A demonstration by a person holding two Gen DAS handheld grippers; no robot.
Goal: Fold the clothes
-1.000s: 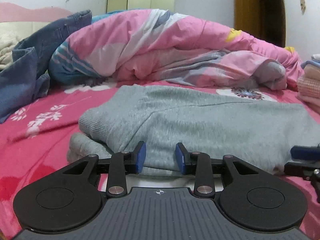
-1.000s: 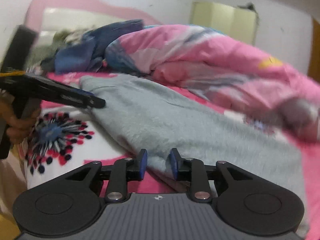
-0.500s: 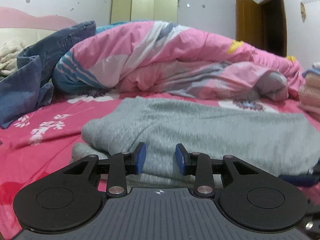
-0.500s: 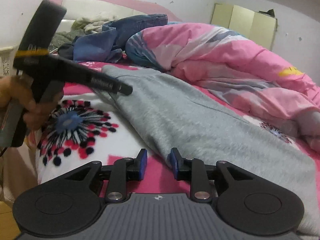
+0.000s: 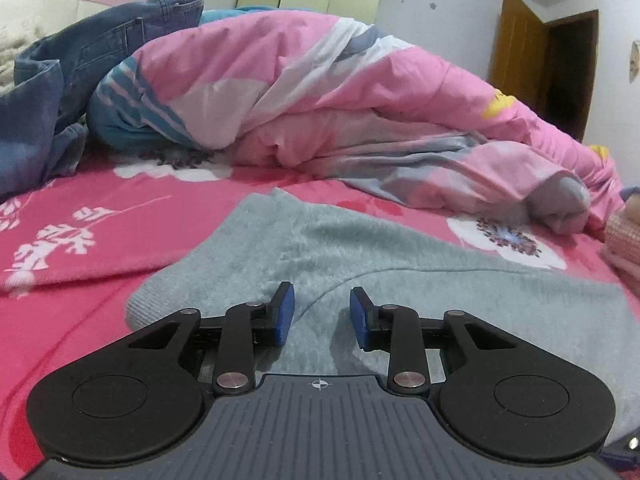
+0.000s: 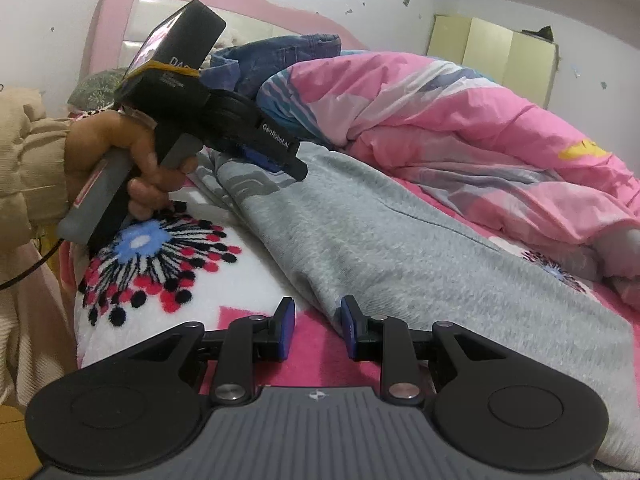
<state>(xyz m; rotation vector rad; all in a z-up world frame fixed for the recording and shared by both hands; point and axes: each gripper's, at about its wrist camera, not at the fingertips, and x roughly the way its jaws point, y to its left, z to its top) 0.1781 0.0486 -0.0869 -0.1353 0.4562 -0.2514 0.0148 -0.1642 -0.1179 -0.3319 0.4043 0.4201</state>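
Grey sweater [image 5: 400,280] lies flat on pink bedsheet [image 5: 100,232], approx. one fold in; more folds left. Your left gripper [image 5: 322,320] hovers over its cuff end, jaws apart, nothing gripped. Right gripper [image 6: 317,328] sits at near edge, jaws apart, empty

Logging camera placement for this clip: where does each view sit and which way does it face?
Left wrist: on the left tool, low over the grey sweater, facing the pink quilt; only its own fingers show.
Right wrist: on the right tool at the sweater's near edge, facing the headboard; the person's hand shows.
Shared: sweater, quilt, jeans.
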